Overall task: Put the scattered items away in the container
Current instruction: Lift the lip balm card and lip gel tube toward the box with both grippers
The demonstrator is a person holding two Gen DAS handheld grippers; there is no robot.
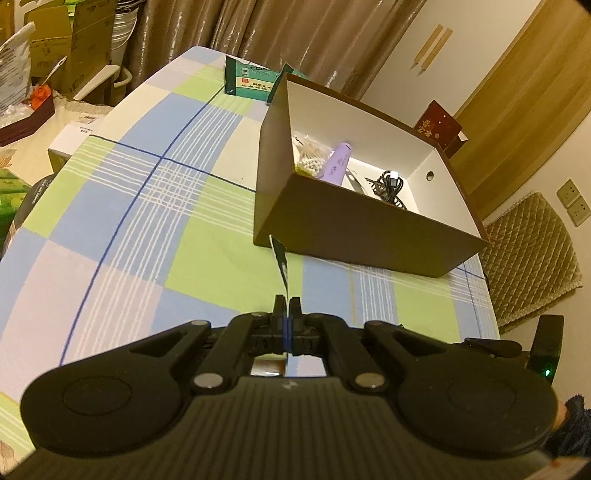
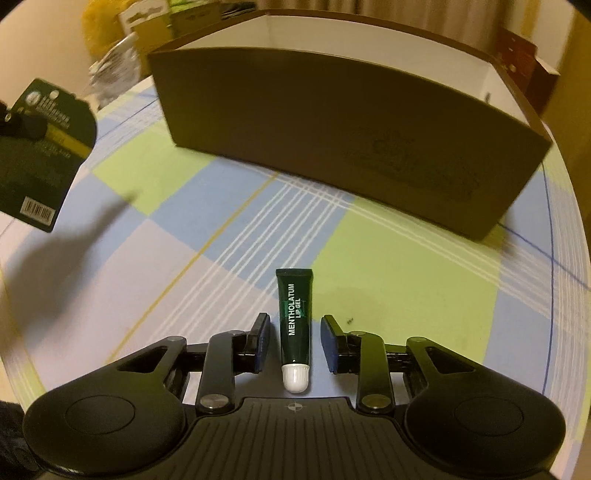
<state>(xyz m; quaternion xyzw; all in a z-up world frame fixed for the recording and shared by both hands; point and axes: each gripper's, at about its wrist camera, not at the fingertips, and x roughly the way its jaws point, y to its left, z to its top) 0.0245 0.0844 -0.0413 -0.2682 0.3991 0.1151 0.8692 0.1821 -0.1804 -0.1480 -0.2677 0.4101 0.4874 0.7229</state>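
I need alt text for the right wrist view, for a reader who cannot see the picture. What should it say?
The right gripper has open jaws on either side of a dark green lip gel tube that lies on a checked tablecloth, white cap toward the camera, pads not touching it. Behind stands a brown box. At the left edge, a dark card hangs in the air.

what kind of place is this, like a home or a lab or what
Most likely a lived-in room at home, not a lab. A checked tablecloth covers the table, long brown curtains hang behind it, and cardboard boxes sit stacked beside it. A quilted chair cushion points the same way.
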